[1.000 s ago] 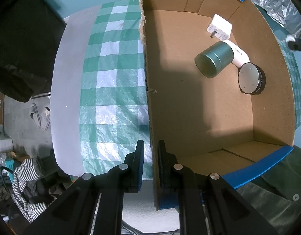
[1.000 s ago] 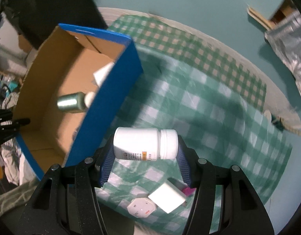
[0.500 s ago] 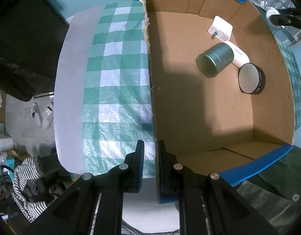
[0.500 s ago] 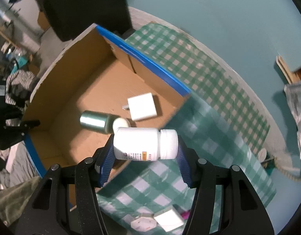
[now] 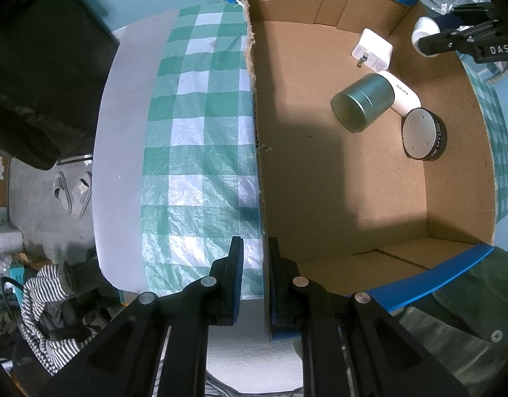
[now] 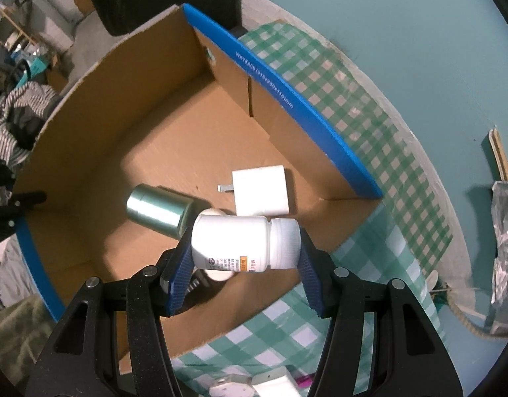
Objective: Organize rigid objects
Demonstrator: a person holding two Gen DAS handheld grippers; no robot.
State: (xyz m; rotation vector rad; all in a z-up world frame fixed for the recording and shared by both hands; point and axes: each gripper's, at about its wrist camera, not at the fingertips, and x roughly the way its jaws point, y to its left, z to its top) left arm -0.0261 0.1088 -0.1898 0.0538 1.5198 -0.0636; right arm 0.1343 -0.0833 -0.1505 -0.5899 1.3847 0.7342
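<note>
Right gripper (image 6: 245, 259): my blue pads squeeze the ends of a white plastic pill bottle (image 6: 244, 244). It lies sideways between them, hanging over the near corner of the open brown cardboard box with blue edges (image 6: 307, 122).
Left gripper (image 5: 255, 278): my jaws pinch the thin side wall of the box and hold it steady.
Things in the box: one shiny green metal can (image 5: 363, 102), one white plug charger (image 5: 372, 49), one white tube (image 5: 402, 94) and one round grey disc with a black rim (image 5: 423, 134).
What could go wrong: if I let go too high, I think the bottle could bounce or roll. It could knock the can, because the can lies right below.
More to sort: two white things lie on the green checked cloth (image 6: 363, 254), low in my right view.
</note>
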